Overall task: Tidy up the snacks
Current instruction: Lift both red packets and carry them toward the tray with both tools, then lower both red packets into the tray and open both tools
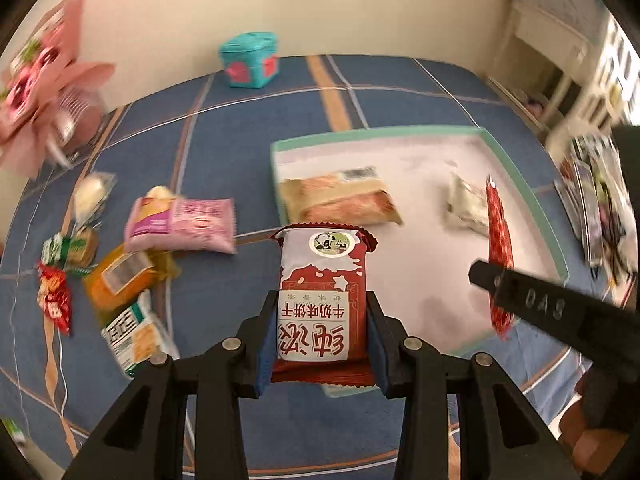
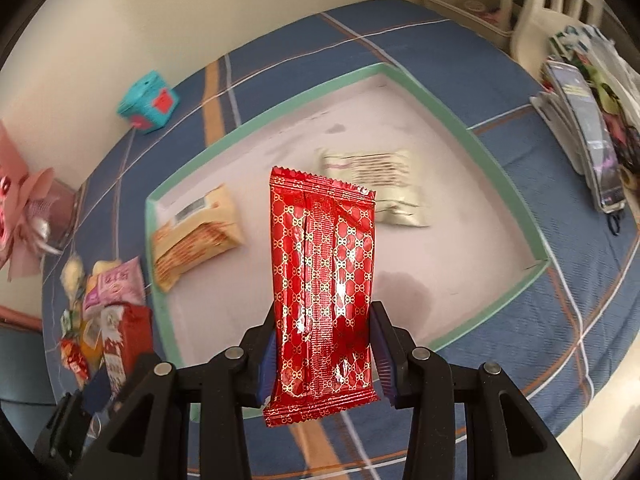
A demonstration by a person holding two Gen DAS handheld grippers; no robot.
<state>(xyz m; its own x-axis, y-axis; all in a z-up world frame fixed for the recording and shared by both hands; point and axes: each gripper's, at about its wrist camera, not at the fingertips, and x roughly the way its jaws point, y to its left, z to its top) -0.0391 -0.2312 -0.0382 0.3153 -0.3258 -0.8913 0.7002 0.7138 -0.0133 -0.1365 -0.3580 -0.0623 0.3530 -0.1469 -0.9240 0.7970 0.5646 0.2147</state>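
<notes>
Red-and-white biscuit packet [image 1: 322, 300] clamped between the closed-in pads of the left gripper [image 1: 322, 334], held above the near edge of the green-rimmed tray [image 1: 532, 200]. Shiny red patterned packet [image 2: 323, 292] pinched upright in the right gripper [image 2: 325, 354], over the tray's near half. Inside the tray: orange-striped pack [image 2: 198, 236] at left, pale cream pack [image 2: 376, 186] farther right. Loose snack pile [image 1: 120, 264] left of the tray on the blue plaid cloth [image 1: 240, 120]; teal box [image 1: 249, 60] at far left.
</notes>
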